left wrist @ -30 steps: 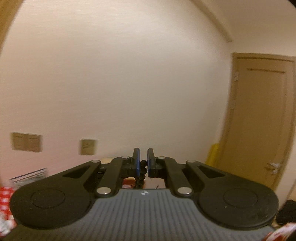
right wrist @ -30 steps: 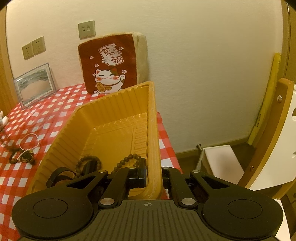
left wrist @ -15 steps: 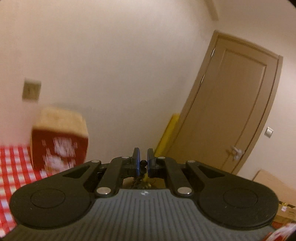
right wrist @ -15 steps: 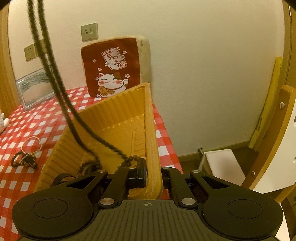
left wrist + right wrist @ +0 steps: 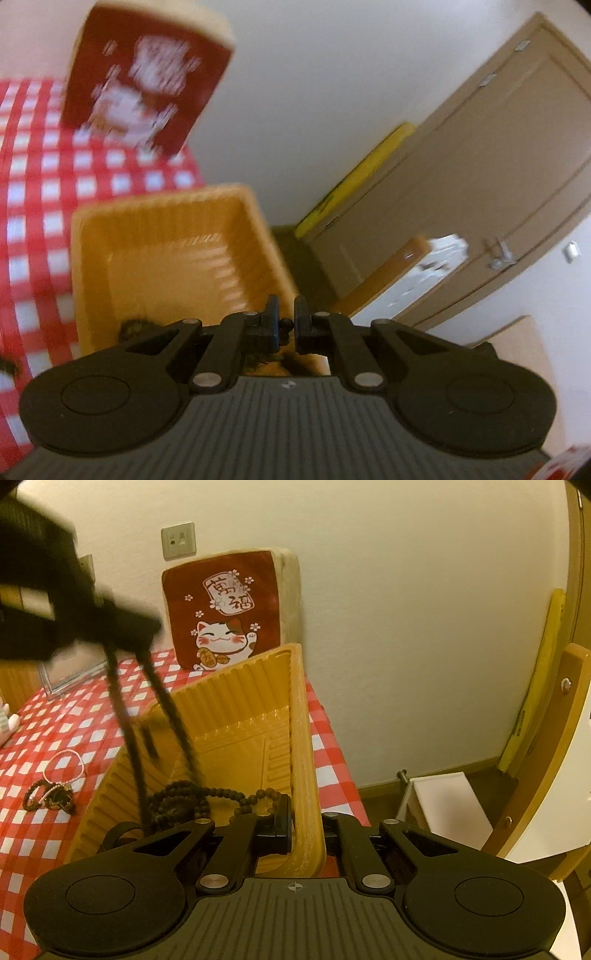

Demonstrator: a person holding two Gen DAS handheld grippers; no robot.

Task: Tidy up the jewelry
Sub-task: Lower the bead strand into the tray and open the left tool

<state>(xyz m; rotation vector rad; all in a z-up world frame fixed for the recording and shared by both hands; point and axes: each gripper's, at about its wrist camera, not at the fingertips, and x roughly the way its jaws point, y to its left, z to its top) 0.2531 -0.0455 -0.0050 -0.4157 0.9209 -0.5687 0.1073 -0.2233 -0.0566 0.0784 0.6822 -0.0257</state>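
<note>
Risk noted: long dark beaded strand (image 5: 162, 701) hangs from left gripper (image 5: 285, 325), jaws nearly closed on one bead, its lower end piling in ribbed yellow plastic tray (image 5: 240, 738) at 6 o'clock. Right gripper (image 5: 304, 830) is clamped tight on the tray's right wall. Early release may drape beads over the rim onto red-checked tablecloth (image 5: 44, 716).
</note>
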